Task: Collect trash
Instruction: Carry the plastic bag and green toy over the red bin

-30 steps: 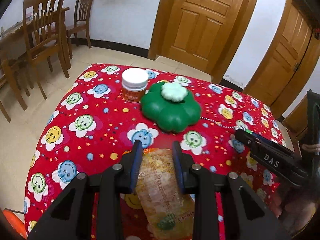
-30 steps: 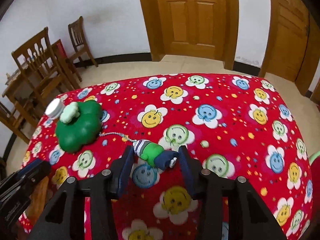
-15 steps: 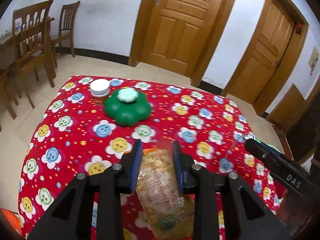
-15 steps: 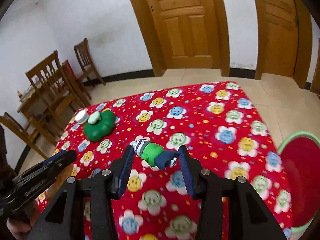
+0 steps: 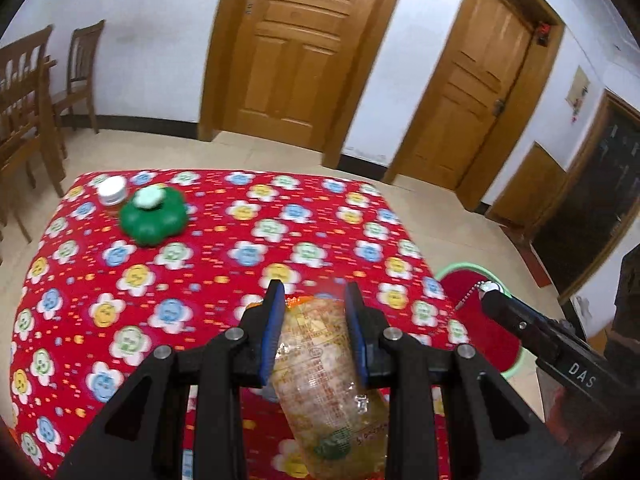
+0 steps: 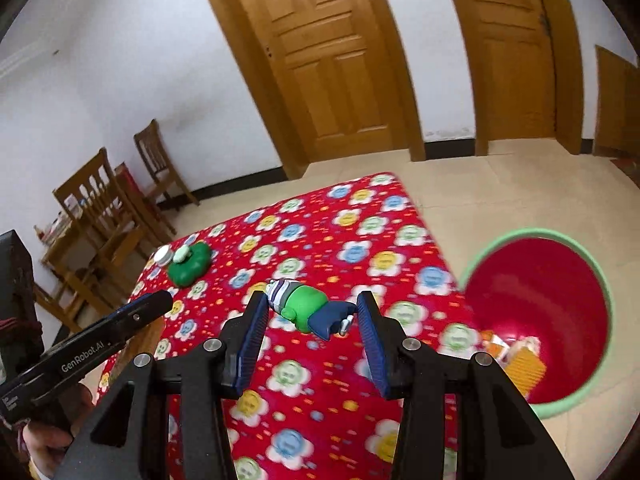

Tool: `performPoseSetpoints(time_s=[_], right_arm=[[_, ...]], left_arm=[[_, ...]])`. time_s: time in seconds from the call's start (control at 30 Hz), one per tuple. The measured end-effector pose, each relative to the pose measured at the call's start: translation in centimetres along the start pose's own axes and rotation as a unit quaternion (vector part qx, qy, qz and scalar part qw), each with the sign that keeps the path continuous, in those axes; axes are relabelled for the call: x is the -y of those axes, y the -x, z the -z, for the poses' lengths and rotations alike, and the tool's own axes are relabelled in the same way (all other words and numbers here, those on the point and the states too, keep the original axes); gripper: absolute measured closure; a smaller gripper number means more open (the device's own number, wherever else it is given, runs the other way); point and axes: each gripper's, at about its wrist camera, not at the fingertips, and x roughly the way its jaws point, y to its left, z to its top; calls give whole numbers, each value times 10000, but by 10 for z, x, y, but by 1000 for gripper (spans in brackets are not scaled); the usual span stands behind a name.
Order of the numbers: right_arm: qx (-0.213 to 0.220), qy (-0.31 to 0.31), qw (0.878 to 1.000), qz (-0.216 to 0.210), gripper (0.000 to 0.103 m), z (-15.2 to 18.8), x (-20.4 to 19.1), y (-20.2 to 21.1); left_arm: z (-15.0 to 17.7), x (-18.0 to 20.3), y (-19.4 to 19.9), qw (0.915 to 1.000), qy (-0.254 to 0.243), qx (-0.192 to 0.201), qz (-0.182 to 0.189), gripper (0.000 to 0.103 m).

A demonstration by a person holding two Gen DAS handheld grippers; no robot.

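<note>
Although both loads ride clear of the surface (image 5: 240, 216), they differ in handling. The left tool (image 5: 314, 332) is clamped on a clear snack bag (image 5: 328, 384), judged light, soft and slippery; most of it hangs below the pads, so a hold nearer mid-length would be safer. The right tool (image 6: 310, 328) grips a green figurine (image 6: 306, 308) end to end, judged light and rigid. The bin (image 6: 560, 280) stands on the floor beside the surface.
</note>
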Motion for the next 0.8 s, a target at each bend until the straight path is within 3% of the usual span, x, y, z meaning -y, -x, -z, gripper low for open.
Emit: performPoseSetpoints(time_s=[0.43,0.8], right_arm=[[202,-701,9949,694,56,16,107,39],[131,-1247,9866,1040,55,33,180,36]], left_arm=[[2,94,-32,9967,-550,-225,560,73],[7,161,-71,9905,-911,-412,949,73]])
